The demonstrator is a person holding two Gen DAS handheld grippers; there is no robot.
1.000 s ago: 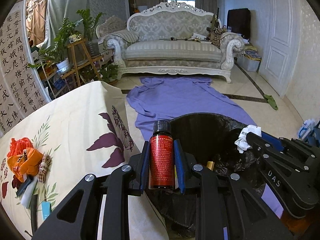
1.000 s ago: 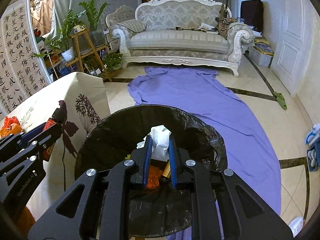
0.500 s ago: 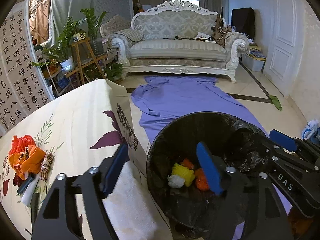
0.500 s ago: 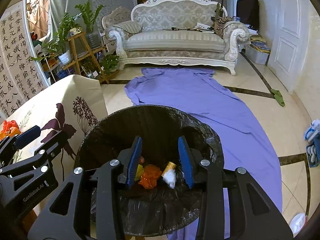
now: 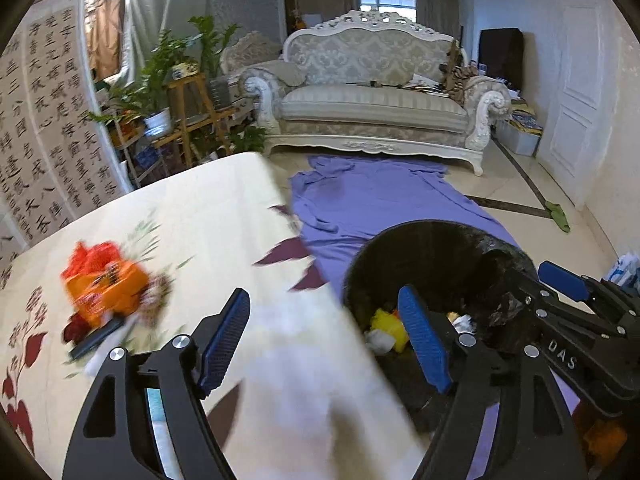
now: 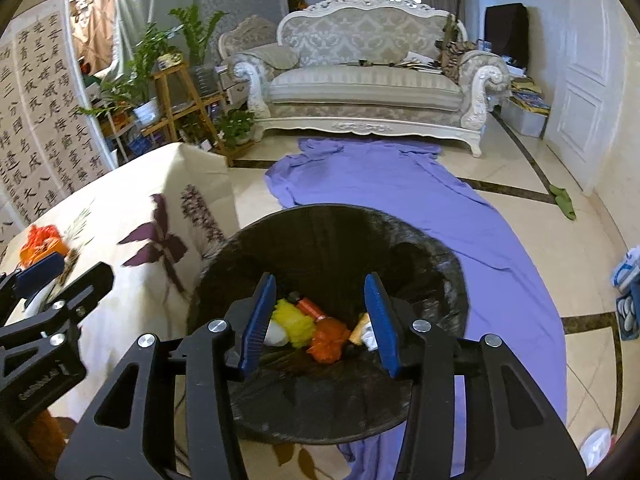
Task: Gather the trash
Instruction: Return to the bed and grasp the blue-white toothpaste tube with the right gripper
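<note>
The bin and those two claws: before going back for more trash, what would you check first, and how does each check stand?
1. Left gripper empty, jaws wide: ok.
2. Right gripper empty, jaws opening above the bin: ok.
3. Dropped items lie inside the bin: ok.
4. More trash waits: orange pile on the table: ok.
5. Room left in the bin: ok.
6. What exactly the pile holds: cannot tell, blurred.
</note>
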